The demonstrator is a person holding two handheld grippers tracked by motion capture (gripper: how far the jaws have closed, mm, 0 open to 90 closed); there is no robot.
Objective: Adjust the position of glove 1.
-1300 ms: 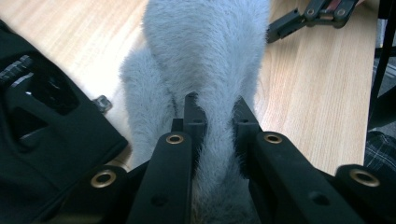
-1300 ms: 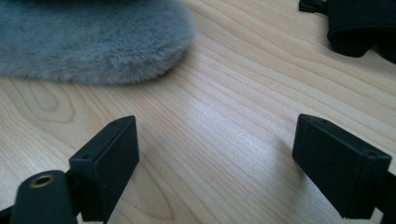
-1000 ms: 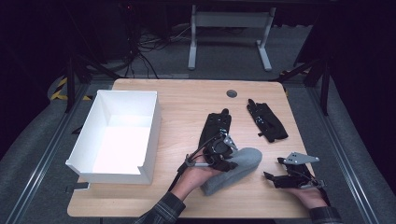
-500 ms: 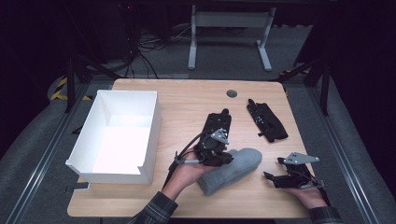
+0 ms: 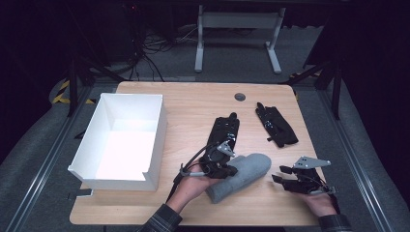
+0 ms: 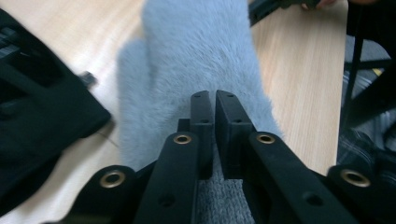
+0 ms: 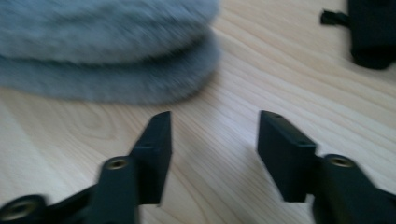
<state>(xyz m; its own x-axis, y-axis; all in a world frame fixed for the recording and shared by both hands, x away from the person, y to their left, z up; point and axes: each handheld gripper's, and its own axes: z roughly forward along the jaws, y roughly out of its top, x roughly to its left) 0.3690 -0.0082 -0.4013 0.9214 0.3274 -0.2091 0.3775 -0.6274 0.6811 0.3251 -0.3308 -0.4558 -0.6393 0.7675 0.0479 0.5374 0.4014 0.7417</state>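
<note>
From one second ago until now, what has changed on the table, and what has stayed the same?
The left gripper closed its jaws on the grey mitten and dragged it a little toward the white box; the mitten now lies more slanted. The right gripper has just been closing its jaws, with nothing between them. The two black gloves, the box and the right hand kept their places.
</note>
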